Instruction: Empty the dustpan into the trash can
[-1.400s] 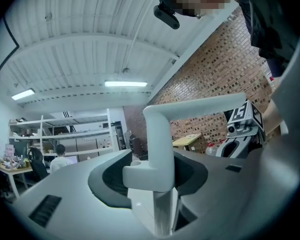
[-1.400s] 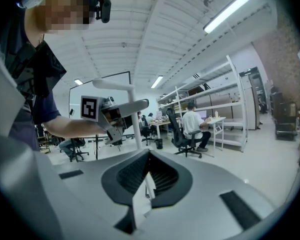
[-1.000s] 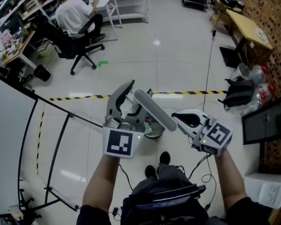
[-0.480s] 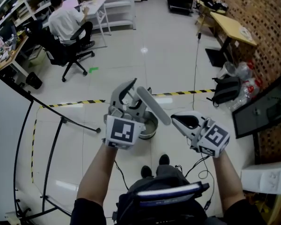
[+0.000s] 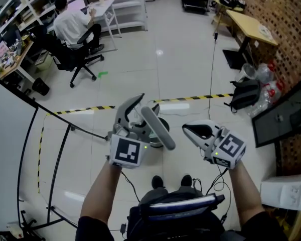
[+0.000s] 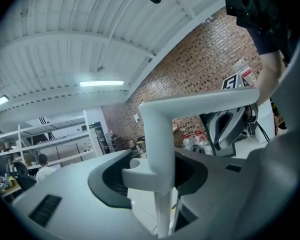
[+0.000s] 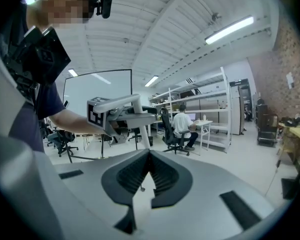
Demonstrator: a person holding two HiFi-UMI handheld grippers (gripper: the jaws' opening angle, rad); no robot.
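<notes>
In the head view my left gripper (image 5: pixel 139 115) is shut on the long grey handle of the dustpan (image 5: pixel 158 128), which slants down to the right. The pan itself is hidden. A round metal trash can (image 5: pixel 164 121) stands on the floor just behind and under the handle, partly covered by it. In the left gripper view the white handle (image 6: pixel 157 134) stands clamped between the jaws of that gripper (image 6: pixel 157 174). My right gripper (image 5: pixel 186 128) hovers to the right of the handle, apart from it. Its jaws (image 7: pixel 149 156) are shut with nothing between them.
A yellow-black tape line (image 5: pixel 190 98) crosses the tiled floor beyond the can. A black frame on legs (image 5: pixel 55 149) stands at the left. A person sits on an office chair (image 5: pixel 72 26) at the far left. A black bag (image 5: pixel 243 97) and desks are at the right. My shoes (image 5: pixel 158 181) are below.
Both grippers have shifted a little across the floor. The handle now lies over the trash can, which shows higher behind it. Both grips are unchanged.
</notes>
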